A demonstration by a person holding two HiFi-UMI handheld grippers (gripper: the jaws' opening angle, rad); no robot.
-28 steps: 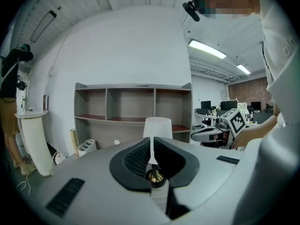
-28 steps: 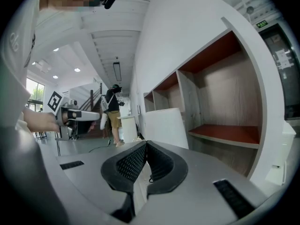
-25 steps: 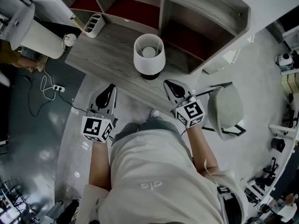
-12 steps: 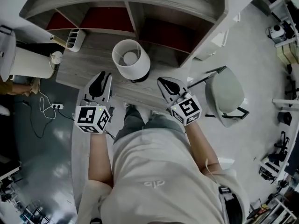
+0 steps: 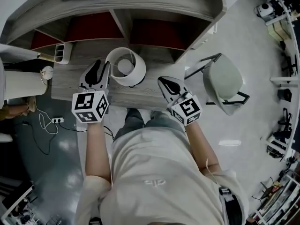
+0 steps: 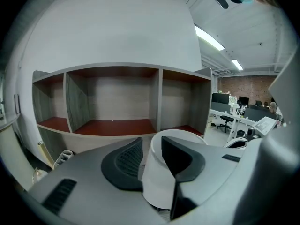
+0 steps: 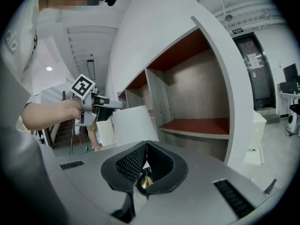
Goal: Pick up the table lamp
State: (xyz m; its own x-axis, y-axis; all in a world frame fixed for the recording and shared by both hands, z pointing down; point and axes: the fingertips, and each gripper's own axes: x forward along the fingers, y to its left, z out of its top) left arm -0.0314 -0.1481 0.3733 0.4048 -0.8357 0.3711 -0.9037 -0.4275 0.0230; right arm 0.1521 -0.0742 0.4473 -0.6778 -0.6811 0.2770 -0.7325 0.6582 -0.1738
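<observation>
Table lamp [image 5: 125, 67] is stood upright on the desk [image 5: 145, 98] below the shelf unit [image 5: 140, 32], long axis vertical, the shade's open top faced up. Left gripper [image 5: 99, 69] jaws are being opened, with the shade's side wall seen between them. Right gripper [image 5: 165, 82] jaws are closed together, empty, near the lamp's other side.

Pretty clearly an open-plan office: desks [image 6: 236, 118] with monitors [image 6: 220, 98] and swivel chairs [image 6: 228, 121] can be seen beyond the worktop [image 5: 138, 96]. Strip lights [image 6: 209, 37] are mounted overhead, and an exit sign [image 7: 238, 31] is hung above a door [image 7: 255, 73].
</observation>
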